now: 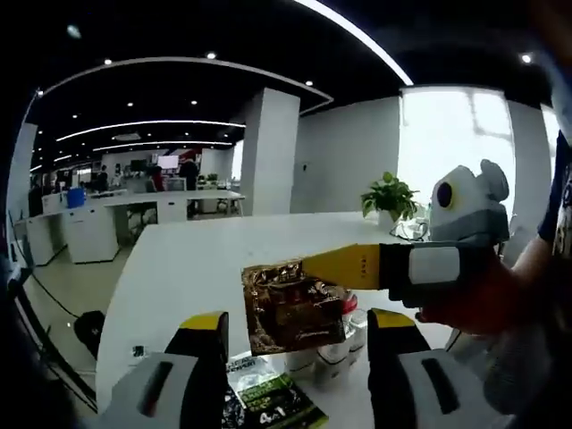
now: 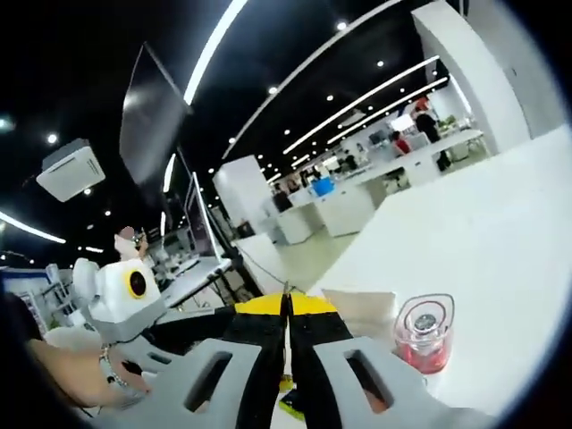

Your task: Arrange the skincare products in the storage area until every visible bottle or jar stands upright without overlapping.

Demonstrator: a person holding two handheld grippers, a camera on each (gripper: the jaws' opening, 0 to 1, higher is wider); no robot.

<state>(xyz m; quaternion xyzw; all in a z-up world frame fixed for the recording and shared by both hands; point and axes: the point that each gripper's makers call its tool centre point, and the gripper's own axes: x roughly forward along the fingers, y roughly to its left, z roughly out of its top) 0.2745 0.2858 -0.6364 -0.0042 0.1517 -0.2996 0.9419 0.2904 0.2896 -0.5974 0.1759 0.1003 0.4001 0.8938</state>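
The right tongs (image 1: 308, 266) are pressed together on the top edge of a shiny gold packet (image 1: 290, 308), and the packet hangs in the air above the white desk (image 1: 197, 268), over the near side of it. In the right gripper view the same tongs (image 2: 287, 326) show their two yellow tips touching, with only a thin bit of the packet (image 2: 362, 308) peeking out beside them. The left tongs (image 1: 299, 335) are spread wide with nothing between them, waiting just under the hanging packet. Below them on the desk lie a green and black packet (image 1: 273, 402) and some small white jars (image 1: 340, 349), close together near the desk's near edge. A little clear bottle with pink stuff inside (image 2: 424, 335) stands upright on the desk just beside the right tongs. The grip on the gold packet looks small, only at its edge, so the packet may slip out and fall. If it falls, it may land on the jars and cover them or knock them over. The packet is soft and may swing, so it may bump the pink bottle when it moves. The things sit near the desk's edge, so a push from the spread tongs may send one off onto the floor. The packet also hides the jars behind it, so it is hard to see if they all stand up straight.
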